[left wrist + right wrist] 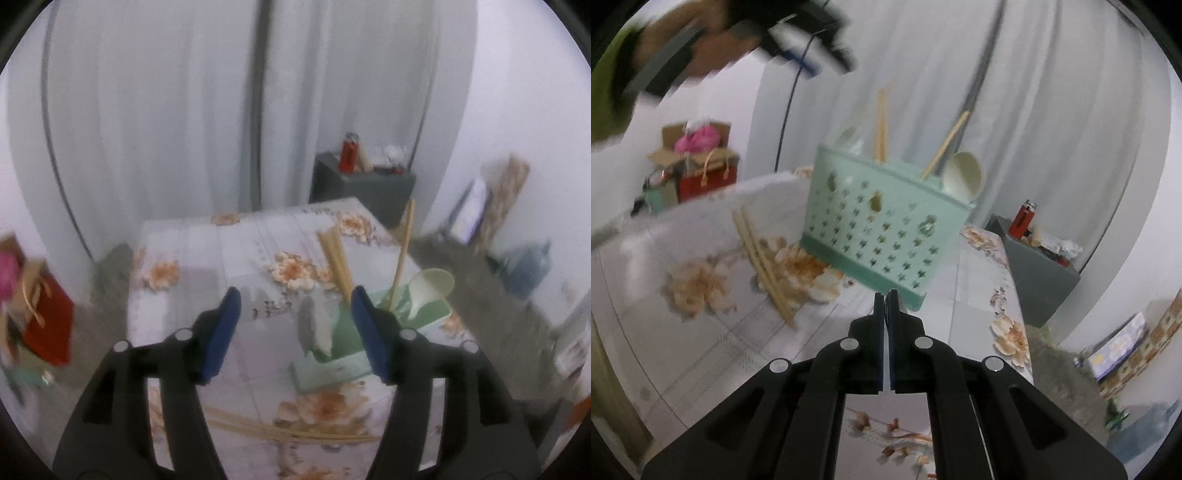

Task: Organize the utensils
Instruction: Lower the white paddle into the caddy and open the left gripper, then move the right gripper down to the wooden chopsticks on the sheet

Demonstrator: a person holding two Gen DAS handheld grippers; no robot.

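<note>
Utensil basket (882, 225): green, perforated, upright on floral tablecloth (701, 332).
Contents: chopsticks (881, 125) and pale spoon (962, 177) standing inside.
Loose chopsticks (762, 266): flat on cloth, just beside basket.
Left gripper (291, 325): jaws apart, nothing between.
Right gripper (885, 306): jaws together, empty, near basket's base.

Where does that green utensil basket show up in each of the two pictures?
Left wrist view: the basket sits lower right of centre, partly behind the left claw's right-hand finger.
Right wrist view: the basket stands in the middle, just above the shut right claw.
Shared landmark: the white spoon leaning out of the basket.
</note>
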